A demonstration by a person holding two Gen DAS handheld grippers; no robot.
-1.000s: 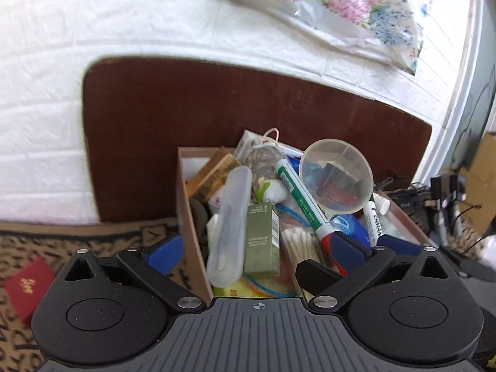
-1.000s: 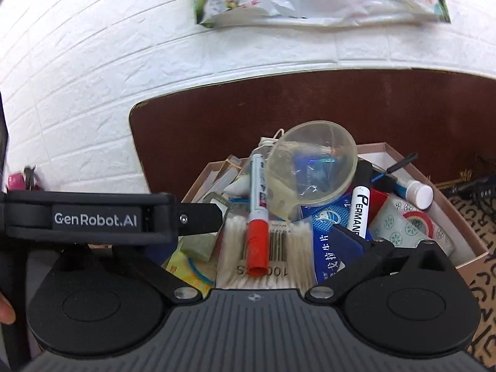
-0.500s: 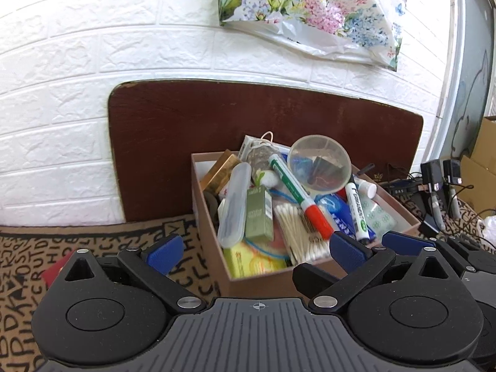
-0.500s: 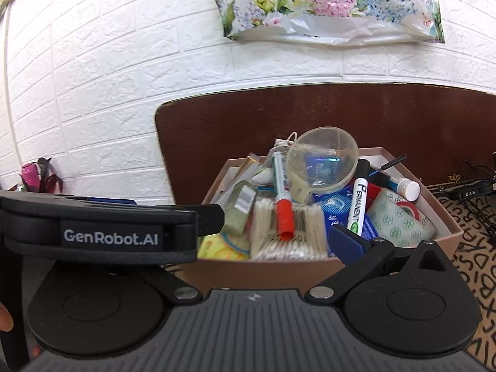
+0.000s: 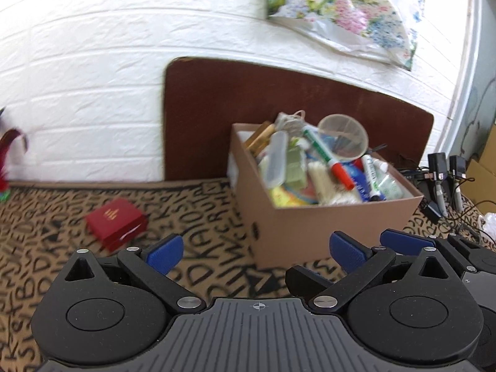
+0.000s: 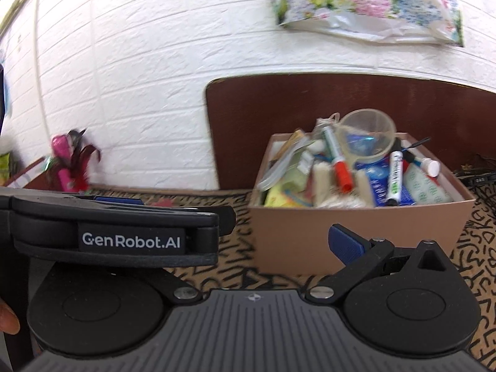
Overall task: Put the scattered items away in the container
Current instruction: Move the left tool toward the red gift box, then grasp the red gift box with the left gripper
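Tongs: the left gripper [image 5: 255, 249] stands wide open and empty; the right gripper [image 6: 279, 235] appears parted, nothing between its fingers. Ahead, the cardboard box [image 5: 313, 226] is heaped with pens, swabs and a clear bowl. One red booklet [image 5: 116, 220] lies loose on the patterned mat [image 5: 46, 248], left of the box; it seems the only item left.

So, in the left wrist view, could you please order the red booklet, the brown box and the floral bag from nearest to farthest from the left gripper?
1. Red booklet, on the mat, left.
2. Brown box, right; close to call against the booklet.
3. Floral bag, high on the wall.
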